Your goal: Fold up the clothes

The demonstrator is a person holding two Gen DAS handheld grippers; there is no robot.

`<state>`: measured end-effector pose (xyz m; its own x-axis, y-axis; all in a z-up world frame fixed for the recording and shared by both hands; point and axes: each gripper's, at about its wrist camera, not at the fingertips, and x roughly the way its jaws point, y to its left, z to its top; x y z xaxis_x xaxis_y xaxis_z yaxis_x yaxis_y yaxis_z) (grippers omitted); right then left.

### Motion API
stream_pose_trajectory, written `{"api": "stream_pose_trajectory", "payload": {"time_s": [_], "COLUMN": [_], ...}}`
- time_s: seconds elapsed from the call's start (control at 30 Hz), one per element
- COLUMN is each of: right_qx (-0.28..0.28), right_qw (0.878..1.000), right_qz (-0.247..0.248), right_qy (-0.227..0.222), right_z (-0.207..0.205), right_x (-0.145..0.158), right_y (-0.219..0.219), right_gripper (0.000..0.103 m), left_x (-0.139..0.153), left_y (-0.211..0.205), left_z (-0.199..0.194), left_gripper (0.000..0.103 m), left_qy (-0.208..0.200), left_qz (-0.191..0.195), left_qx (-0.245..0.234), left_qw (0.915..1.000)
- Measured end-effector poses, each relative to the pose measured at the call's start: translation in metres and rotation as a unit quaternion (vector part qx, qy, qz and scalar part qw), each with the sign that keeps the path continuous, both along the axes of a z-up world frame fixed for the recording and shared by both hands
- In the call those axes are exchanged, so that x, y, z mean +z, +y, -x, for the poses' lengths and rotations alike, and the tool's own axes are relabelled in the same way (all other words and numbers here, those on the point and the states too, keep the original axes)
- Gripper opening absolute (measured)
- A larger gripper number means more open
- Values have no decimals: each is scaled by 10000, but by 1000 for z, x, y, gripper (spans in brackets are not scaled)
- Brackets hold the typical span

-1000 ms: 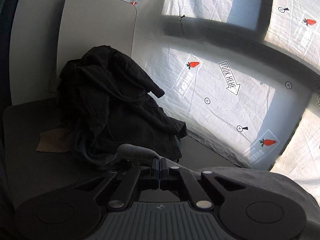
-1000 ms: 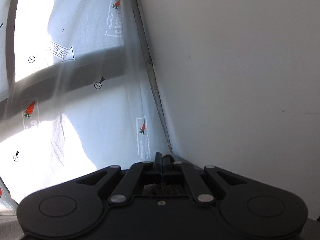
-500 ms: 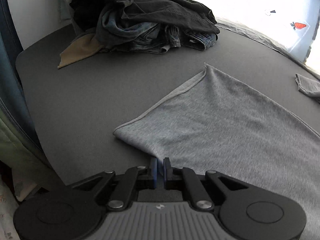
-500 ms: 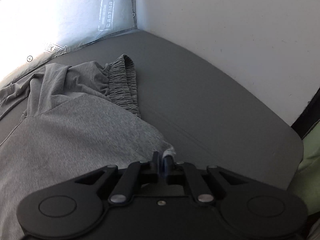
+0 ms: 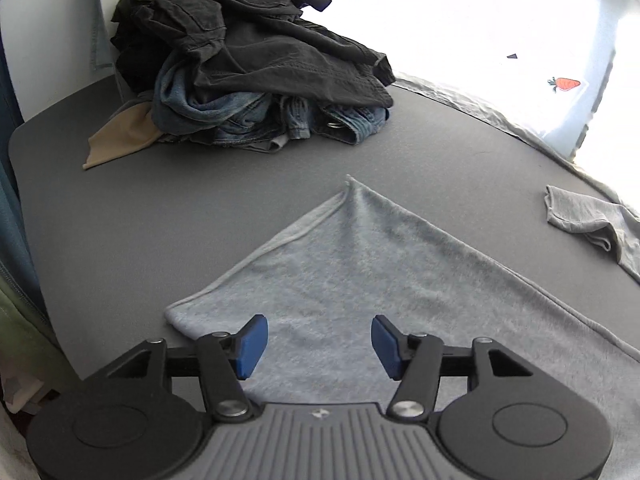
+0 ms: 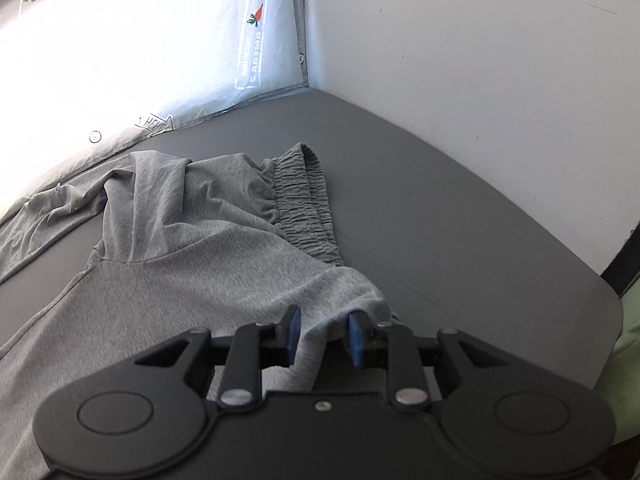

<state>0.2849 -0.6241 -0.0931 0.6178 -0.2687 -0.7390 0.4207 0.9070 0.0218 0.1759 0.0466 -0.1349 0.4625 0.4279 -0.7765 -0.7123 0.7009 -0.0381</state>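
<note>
Grey sweatpants (image 5: 360, 280) lie on the dark grey table (image 5: 200, 208), one leg spread flat with its hem toward the left. My left gripper (image 5: 316, 344) is open just above the leg's near edge and holds nothing. In the right wrist view the pants (image 6: 192, 272) show their gathered elastic waistband (image 6: 308, 200) at the far side. My right gripper (image 6: 322, 338) is open over the near corner of the cloth, a fold of fabric lying loose between its blue pads (image 6: 356, 340).
A pile of black and denim clothes (image 5: 248, 60) with a tan piece (image 5: 120, 140) sits at the table's far left. A white sheet with carrot prints (image 6: 120, 52) hangs behind. A white wall (image 6: 480, 80) bounds the right. The table's rounded corner (image 6: 600, 300) is near right.
Both grippers swung down from facing the sheet and wall to the table, laid the grey pants flat, then opened and let the cloth go.
</note>
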Motion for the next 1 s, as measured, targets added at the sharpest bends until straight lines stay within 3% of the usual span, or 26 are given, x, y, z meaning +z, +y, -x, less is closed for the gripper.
{"api": "stream_pose_trajectory", "payload": {"time_s": [0.23,0.6,0.8,1.0], "right_qx": [-74,-235,-52,340], "right_qw": [9996,9968,9981,9986], "right_qz": [-175,-114,-143,-103], "right_qy": [-189,-757,-601,-393], "right_z": [0,-3,-24,-62], "right_x": [11,44,26,0], "right_y": [-8,-54,-75,-81], "right_gripper": [26,30,29,18], "left_x": [-7,-9,-19,-33], "left_y": [-67,-164,-213,-258], "left_z": [-50,-114,-148,-197], "left_gripper": [67,69,74,74], "left_qy": [122,180,312,458], "left_qz": [171,208,286,231], "left_qx": [-922,-1826,-2144,-2410], "left_qw": [9955,9828,9758,9692]}}
